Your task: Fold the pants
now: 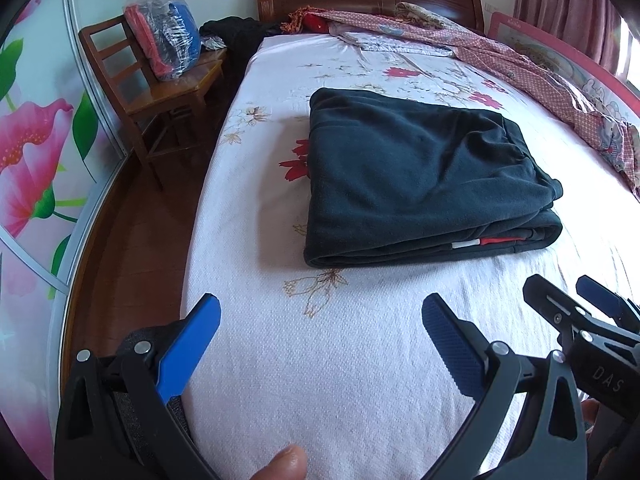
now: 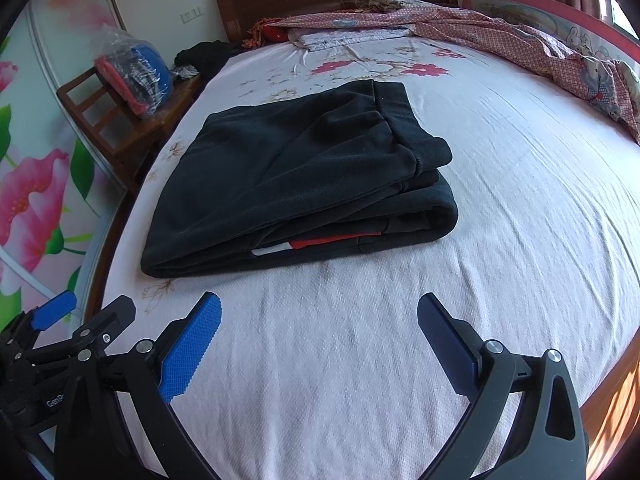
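The dark pants (image 1: 424, 176) are seen folded into a thick stack on the bed (image 1: 320, 360), ahead of both grippers and touched by neither. The left gripper (image 1: 320, 340) is held with its blue fingers spread wide and nothing between them; the right gripper (image 2: 318, 340) is likewise spread and empty. A wooden chair (image 1: 160, 92) carrying a plastic bag (image 1: 168, 28) is visible far ahead to the left.

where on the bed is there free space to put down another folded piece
Bare sheet lies between the folded pants and both open grippers, left and right, and to the pants' right toward the bed edge. The headboard end is crowded with a pink quilt and bedding.
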The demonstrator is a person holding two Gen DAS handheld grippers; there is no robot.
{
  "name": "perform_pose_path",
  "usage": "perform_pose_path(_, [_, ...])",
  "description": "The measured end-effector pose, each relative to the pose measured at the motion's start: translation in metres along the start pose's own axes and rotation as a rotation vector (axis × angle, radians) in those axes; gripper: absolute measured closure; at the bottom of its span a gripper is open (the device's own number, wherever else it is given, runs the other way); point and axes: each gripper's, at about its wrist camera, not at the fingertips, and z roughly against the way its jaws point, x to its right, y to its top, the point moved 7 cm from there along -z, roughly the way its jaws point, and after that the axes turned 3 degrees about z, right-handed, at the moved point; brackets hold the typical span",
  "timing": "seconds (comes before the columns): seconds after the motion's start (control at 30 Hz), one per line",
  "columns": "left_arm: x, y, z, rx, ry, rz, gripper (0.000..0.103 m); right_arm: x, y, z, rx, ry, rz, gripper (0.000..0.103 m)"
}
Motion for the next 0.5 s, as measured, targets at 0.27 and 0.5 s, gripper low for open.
perform_pose_path(0.27, [0.0011,-0.0012,0.0006,-0.002,0.005,-0.01,0.002,0.0011,-0.0002,-0.0005,0.001,-0.002,-0.002,0.005])
perform_pose_path(0.5, [0.0014,-0.002,0.0,-0.004,0.004,-0.016,0.002,0.0017,0.0005,-0.0017,-0.003,0.001,-0.002,0.005])
